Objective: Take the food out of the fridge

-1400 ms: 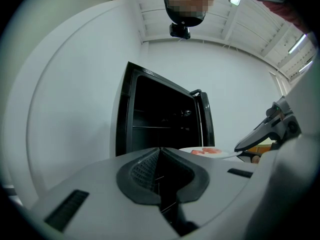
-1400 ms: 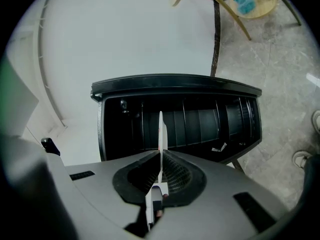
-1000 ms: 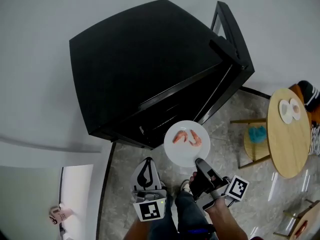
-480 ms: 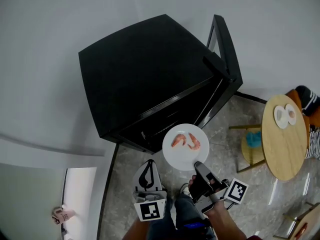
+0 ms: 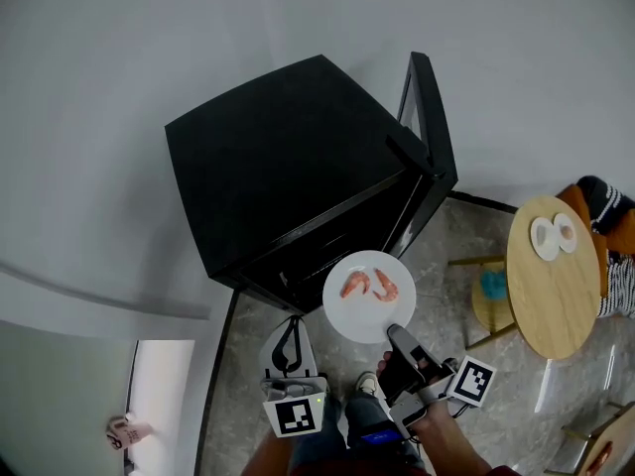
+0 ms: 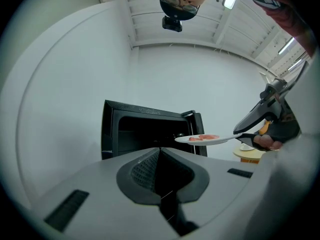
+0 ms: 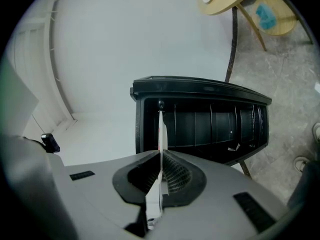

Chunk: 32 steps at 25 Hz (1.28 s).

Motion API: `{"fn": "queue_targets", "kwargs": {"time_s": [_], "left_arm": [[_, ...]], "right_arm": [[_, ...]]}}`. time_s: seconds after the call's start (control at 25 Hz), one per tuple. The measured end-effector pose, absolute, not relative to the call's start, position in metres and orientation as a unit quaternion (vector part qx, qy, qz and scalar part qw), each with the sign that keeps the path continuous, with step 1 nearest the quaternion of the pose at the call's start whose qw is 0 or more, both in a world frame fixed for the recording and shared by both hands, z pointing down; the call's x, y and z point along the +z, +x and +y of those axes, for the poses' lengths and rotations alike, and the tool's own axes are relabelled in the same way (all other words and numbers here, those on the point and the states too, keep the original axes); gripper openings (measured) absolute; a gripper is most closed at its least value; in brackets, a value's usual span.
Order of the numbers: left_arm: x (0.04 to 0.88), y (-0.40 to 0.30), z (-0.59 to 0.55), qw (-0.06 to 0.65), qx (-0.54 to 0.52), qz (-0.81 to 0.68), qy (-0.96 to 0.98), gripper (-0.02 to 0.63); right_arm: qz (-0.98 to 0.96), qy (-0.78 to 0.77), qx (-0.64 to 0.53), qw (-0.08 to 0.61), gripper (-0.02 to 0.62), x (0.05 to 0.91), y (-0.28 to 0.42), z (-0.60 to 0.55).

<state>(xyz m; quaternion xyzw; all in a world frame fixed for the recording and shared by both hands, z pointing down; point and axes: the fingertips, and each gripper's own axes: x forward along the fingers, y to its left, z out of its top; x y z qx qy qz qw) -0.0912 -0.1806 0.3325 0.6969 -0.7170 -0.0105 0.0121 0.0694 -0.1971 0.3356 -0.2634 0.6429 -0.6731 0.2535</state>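
Here, a white plate (image 5: 349,315) bearing two shrimps (image 5: 355,284) is clamped by its rim in the right gripper (image 5: 394,331), held out ahead of it before the open black fridge (image 5: 288,167). Alongside, the left gripper (image 5: 289,325) is seen with jaws pressed together, nothing between them.

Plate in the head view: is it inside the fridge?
No, the plate with two shrimp is outside, in front of the open fridge, its rim clamped by the right gripper.
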Motion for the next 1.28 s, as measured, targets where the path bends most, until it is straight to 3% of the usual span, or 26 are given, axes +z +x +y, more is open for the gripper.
{"fn": "queue_targets", "kwargs": {"time_s": [1.28], "left_arm": [[0.249,-0.077,-0.14,-0.028,-0.03,-0.704,0.709,0.014]], "right_arm": [[0.673,-0.266,-0.638,0.262,0.032,0.251,0.096,-0.155]]}}
